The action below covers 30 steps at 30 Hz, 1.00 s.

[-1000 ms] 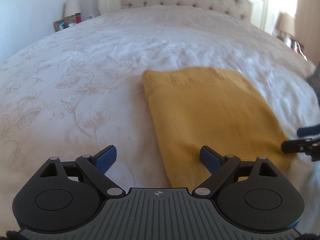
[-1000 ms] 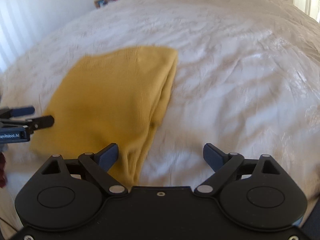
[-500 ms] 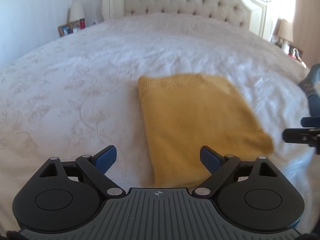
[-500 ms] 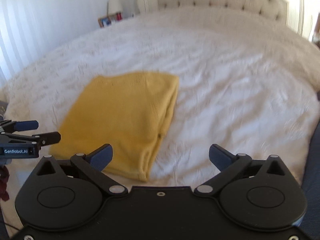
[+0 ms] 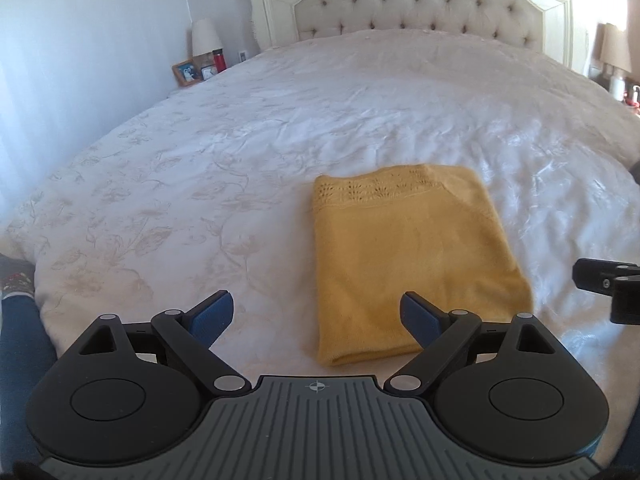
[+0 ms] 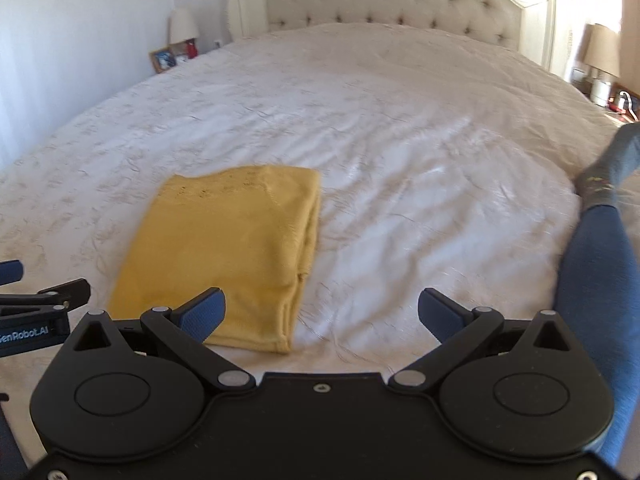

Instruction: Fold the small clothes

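A yellow knit garment point(image 5: 412, 256) lies folded into a flat rectangle on the white bed; it also shows in the right wrist view point(image 6: 232, 256). My left gripper point(image 5: 316, 314) is open and empty, held above the bed's near edge, short of the garment's near end. My right gripper point(image 6: 320, 314) is open and empty, to the right of the garment's near corner. The right gripper's tip shows at the right edge of the left wrist view point(image 5: 604, 278). The left gripper's tip shows at the left edge of the right wrist view point(image 6: 44, 300).
The white floral bedspread point(image 5: 200, 168) covers a large bed with a tufted headboard point(image 5: 404, 4). A nightstand with a lamp and photo frame point(image 5: 200, 60) stands far left, another lamp point(image 6: 600, 56) far right. A person's leg in blue point(image 6: 596, 264) lies on the bed's right side.
Both grippers have pulled back and risen from the garment, staying open. The garment now looks smaller and farther away, and the headboard has come into view.
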Tool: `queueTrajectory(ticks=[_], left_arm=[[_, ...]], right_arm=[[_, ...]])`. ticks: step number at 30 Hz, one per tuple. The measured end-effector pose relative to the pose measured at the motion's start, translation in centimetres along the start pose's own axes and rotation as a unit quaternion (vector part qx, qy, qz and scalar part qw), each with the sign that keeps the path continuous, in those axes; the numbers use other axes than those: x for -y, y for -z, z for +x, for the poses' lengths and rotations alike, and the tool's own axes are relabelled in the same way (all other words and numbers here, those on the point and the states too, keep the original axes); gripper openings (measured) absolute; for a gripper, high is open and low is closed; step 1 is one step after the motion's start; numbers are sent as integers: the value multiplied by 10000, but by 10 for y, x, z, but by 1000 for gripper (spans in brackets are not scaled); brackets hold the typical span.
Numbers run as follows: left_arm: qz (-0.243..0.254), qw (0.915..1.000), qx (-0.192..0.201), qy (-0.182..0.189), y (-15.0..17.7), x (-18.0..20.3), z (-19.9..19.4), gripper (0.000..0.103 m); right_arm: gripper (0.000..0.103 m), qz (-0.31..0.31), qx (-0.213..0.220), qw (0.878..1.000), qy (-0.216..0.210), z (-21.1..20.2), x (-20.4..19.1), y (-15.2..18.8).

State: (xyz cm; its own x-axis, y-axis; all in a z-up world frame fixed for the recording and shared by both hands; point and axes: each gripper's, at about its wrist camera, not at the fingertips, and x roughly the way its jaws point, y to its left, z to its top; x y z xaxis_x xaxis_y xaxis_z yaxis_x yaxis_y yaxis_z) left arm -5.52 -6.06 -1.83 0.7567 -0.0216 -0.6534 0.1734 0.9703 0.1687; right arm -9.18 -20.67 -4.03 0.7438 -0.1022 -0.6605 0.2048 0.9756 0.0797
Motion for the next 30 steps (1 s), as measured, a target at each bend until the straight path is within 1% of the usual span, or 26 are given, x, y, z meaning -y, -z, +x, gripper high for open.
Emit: queueTrajectory(ticks=[2,4,6,10,15,20,30], left_arm=[[-89,9999,-114,26,0,0,-1,92],[-180,9993,-319,5,1,0,-1,91],[-217,9984,-525,-6,3,-1,0,91],[-195,9973,-713,43,8,-1,0,91],[-325,9951,-928,140,13,-3,2,91],[-374,9938,-1040,147,17,-4,5,91],[-374,9928,-1124,184,19,-5,7,91]], right_arm=[[102,-28,-43,10000,-26,-2,-1,2],[102,-38,-89,9999,-55,-5,-2,3],[102,-25,-121,9999,6,-7,-3,4],[102,-77,-149,9997,-154,-11,-5,7],[102,57,-155,9994,-296,-13,-3,9],[102,132,-170,9992,-322,-12,-1,9],[102,-29,-227,9988,-443,-11,-12,11]])
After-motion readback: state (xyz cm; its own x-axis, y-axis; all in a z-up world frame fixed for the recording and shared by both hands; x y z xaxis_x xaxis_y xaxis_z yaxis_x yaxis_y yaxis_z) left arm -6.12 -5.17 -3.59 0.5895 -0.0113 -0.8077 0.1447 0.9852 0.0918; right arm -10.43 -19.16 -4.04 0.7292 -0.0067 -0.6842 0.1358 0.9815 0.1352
